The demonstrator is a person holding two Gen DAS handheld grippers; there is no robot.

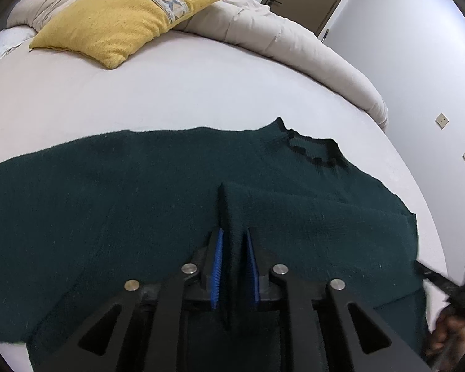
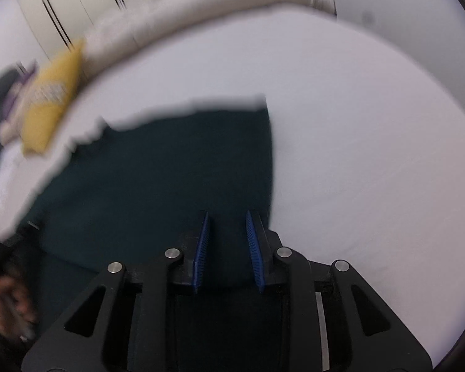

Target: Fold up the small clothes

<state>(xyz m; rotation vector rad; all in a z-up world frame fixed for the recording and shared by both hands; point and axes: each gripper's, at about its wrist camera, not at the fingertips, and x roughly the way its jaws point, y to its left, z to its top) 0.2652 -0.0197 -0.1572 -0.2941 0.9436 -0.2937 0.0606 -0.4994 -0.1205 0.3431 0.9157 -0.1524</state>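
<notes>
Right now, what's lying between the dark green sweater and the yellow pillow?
Only bare white sheet separates the sweater from the yellow pillow, clearest in the left wrist view.

The sweater point(image 1: 114, 204) in front of the left claw point(image 1: 234, 238) is very dark green, and its neck edge has a black trim. The claw is black with bright blue pads point(image 1: 217, 266) and shiny silver bolts. Far ahead of it lies a yellow pillow point(image 1: 114, 21) with a pale stripe of blue and brown crosses. The bed sheet point(image 1: 170, 93) is white and the blanket point(image 1: 294, 40) is cream. The right claw point(image 2: 228, 226) is black with blue pads too.
</notes>
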